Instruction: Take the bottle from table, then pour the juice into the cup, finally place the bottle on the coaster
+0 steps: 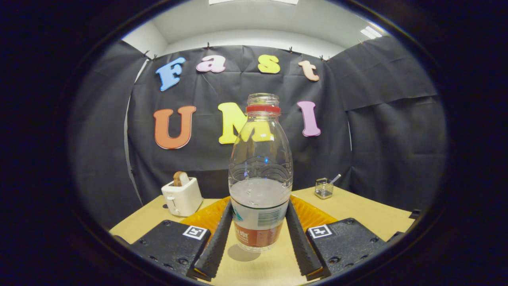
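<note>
A clear plastic bottle [260,167] stands upright between my two fingers. It has no cap, a red ring around its neck, a white and red label, and clear liquid up to about half its height. My gripper [259,204] is shut on the bottle's lower part, with the black ribbed fingers [216,242] pressing on both sides at the label. The bottle's base hangs slightly above the wooden table [258,270], with a shadow beneath it. Just behind the bottle lies an orange ribbed mat [202,218], partly hidden by the bottle and fingers.
A white toaster [181,196] with a slice of bread in it stands at the table's back left. At the back right is a small wire basket [324,188] with a stick in it. Black cloth walls close in the table on the far sides.
</note>
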